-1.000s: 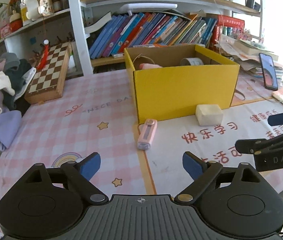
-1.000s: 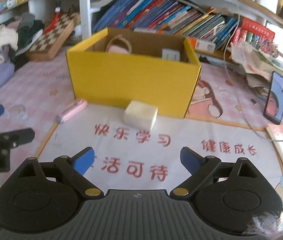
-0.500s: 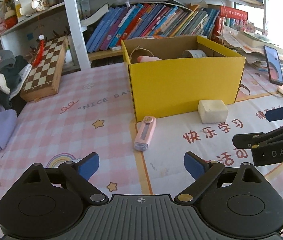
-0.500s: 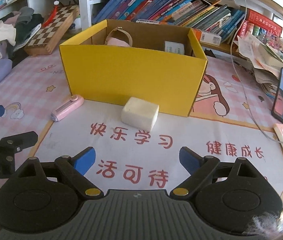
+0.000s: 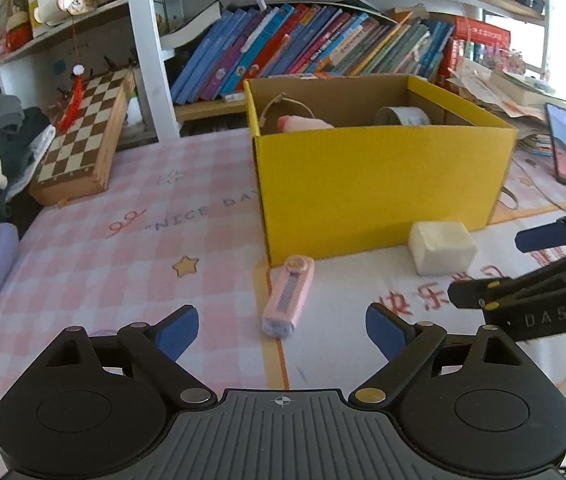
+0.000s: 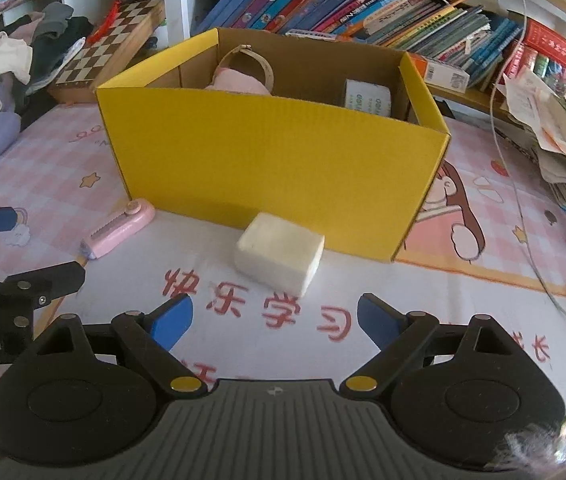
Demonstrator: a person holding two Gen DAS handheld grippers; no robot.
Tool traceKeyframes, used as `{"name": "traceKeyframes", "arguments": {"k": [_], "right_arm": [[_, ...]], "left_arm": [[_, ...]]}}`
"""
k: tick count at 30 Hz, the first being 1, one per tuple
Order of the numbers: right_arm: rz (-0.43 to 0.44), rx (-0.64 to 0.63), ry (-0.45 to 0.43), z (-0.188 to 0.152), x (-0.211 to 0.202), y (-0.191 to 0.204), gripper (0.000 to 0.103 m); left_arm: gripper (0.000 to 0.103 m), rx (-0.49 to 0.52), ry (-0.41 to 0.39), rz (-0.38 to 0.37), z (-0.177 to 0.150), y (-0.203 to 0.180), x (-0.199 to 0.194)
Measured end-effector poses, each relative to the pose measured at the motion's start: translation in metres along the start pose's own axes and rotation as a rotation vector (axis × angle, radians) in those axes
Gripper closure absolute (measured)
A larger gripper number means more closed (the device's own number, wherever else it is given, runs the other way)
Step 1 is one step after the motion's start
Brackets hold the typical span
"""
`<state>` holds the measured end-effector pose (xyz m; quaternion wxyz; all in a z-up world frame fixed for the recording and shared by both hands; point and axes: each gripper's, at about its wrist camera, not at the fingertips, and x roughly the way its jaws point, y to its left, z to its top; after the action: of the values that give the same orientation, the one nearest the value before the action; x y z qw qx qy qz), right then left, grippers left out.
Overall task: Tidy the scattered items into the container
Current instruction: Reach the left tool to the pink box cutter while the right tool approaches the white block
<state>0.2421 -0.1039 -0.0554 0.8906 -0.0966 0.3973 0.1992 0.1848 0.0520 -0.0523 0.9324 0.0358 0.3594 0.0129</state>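
Both grippers are hanging wide apart, holding nothing. The left gripper (image 5: 282, 327) is lining up on the pink cutter (image 5: 289, 297), lying dead ahead, long axis pointing away towards the yellow box (image 5: 379, 192), its far end touching the corner. The right gripper (image 6: 274, 320) is facing the white block (image 6: 279, 254), just beside the box front. The box's contents are showing only partly.

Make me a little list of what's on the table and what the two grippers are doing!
container: yellow box, open on top
already inside: tape roll, a pink thing
outside the box: pink utility knife, white block, both beside its front wall
left gripper: open, empty, facing the knife
right gripper: open, empty, facing the block
nearby: chessboard, phone
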Motion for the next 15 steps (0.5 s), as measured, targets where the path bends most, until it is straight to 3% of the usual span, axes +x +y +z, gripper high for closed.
{"name": "traceKeyframes", "arguments": {"k": [15], "right_arm": [[0.034, 0.03, 0.018, 0.016, 0.038, -0.016, 0.023]], "left_arm": [[0.05, -0.042, 0.103, 0.0, 0.008, 0.006, 0.049]]}}
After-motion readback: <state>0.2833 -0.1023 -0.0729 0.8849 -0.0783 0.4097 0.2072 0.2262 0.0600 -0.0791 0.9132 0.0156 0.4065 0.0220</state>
